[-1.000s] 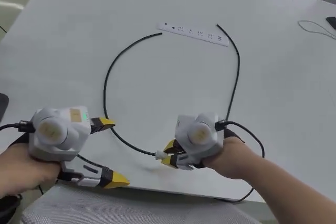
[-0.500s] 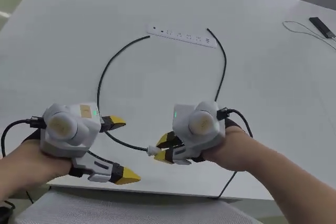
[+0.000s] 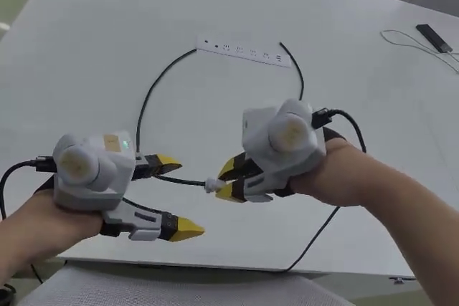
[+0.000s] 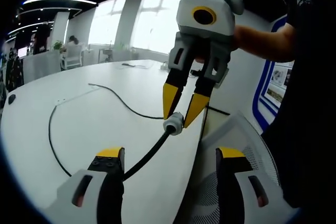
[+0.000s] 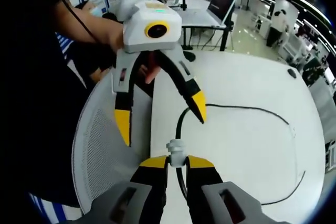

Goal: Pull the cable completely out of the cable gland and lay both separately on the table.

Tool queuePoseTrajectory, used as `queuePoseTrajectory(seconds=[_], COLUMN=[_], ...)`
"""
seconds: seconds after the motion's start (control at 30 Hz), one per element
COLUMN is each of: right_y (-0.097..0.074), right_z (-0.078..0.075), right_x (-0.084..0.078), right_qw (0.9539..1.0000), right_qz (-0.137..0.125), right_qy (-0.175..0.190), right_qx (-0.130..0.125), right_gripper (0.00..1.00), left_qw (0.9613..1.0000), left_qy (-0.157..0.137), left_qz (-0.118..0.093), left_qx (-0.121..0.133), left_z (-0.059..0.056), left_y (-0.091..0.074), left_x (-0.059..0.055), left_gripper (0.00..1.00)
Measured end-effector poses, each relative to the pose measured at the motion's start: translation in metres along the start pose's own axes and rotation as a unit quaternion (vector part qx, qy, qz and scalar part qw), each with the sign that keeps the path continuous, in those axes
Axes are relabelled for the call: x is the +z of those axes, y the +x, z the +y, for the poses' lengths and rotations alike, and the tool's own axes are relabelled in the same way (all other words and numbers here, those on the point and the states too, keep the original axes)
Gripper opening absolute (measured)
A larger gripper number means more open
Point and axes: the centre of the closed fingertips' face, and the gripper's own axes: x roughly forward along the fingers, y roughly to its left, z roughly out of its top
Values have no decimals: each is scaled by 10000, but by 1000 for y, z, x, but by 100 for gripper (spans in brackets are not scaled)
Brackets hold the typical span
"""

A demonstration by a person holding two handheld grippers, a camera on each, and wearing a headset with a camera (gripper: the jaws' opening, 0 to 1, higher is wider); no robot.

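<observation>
Gland [image 3: 212,185] now raised at table [image 3: 86,48] front edge, right tongs [image 3: 226,180] clamped on it | left tongs [image 3: 183,195] gaping astride cable [image 3: 143,102] | pull pending

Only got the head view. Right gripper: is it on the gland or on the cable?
Observer: The gland. In the left gripper view the right gripper pinches the white gland between its yellow tips.
Operator: Left gripper got the cable?
Observer: No. In its own view the left gripper is open. The black cable passes between its jaws, unclamped.
Operator: Cable out yet?
Observer: No. The right gripper view shows it carrying on behind the gland, back between that gripper's jaws.
</observation>
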Motion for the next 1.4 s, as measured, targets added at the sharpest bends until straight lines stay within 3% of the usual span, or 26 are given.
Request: queuePoseTrajectory(seconds=[0.13, 0.23, 0.47, 0.73, 1.0, 1.4], right_y=[-3, 0, 2, 3, 4, 6], right_z=[3, 4, 4, 5, 9, 11], right_x=[8, 8, 5, 1, 1, 1], right_qw=[9999, 9999, 9997, 9994, 9988, 9975], right_qz=[-49, -55, -76, -118, -157, -228], right_qy=[-131, -155, -211, -329, -467, -675], right_qx=[23, 16, 12, 5, 38, 17], right_gripper=[7, 7, 7, 7, 7, 7], left_qw=[9999, 9997, 9997, 9990, 9985, 9978], left_qy=[-1, -51, -3, 60, 87, 65], left_qz=[-169, -246, -139, -281, -242, -321], left_qx=[-31, -34, -187, -353, -487, -568], left_z=[0, 1, -3, -7, -12, -13], left_y=[0, 1, 6, 6, 7, 6], left_x=[15, 19, 14, 22, 20, 20], left_gripper=[68, 68, 54, 38, 25, 16])
